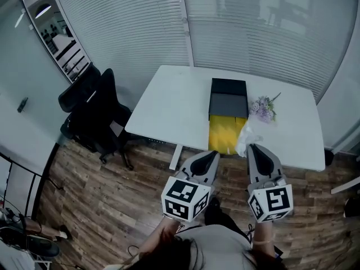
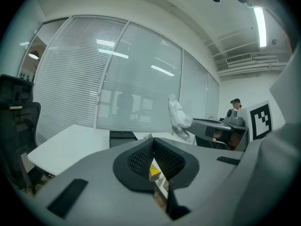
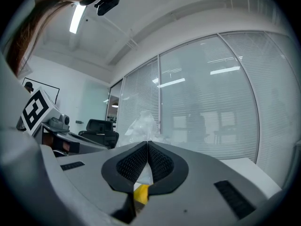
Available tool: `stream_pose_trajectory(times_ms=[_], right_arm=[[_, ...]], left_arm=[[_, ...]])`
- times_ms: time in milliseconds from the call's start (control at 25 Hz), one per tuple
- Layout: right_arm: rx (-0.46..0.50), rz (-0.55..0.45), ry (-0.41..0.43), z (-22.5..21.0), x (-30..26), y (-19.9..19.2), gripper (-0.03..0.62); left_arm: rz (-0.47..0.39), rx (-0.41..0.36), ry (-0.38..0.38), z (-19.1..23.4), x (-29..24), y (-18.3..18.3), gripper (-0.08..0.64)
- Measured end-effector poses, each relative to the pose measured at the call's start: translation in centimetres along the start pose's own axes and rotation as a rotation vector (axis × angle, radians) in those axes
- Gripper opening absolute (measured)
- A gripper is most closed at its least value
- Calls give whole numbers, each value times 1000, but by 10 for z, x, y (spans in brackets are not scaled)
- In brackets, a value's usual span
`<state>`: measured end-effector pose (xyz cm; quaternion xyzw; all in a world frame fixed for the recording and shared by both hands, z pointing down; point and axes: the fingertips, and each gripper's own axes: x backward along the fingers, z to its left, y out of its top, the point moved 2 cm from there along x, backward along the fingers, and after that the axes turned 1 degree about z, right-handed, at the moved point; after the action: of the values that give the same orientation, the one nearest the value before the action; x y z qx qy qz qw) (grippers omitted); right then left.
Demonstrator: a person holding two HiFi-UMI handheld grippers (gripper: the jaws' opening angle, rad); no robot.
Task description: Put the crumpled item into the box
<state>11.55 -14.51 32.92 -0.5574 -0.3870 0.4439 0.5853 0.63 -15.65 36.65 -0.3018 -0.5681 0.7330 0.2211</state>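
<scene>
Crumpled white plastic wrap (image 1: 248,139) is pinched in the right gripper (image 1: 252,147), held up over the white table's (image 1: 169,106) near edge, just beside the black box w/ yellow inside (image 1: 227,107). Left gripper (image 1: 213,153) jaws pressed together, nothing btwn them.

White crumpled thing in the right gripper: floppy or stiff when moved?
Probably floppy and light: the crumpled item looks thin, translucent, bunched above the right gripper, which is shut on it. It may sag or unfold, possibly snagging on the yellow box rim.
</scene>
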Motion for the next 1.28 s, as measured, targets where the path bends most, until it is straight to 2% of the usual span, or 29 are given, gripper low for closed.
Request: stream_pose_trajectory(times_ms=[520,1280], right_arm=[[103,65,45,-25,-54,-15,29],[260,222,136,-40,-111,-65,29]], left_arm=[[15,3,15,20,-41,8,18],[30,24,38,37,-76,2,18]])
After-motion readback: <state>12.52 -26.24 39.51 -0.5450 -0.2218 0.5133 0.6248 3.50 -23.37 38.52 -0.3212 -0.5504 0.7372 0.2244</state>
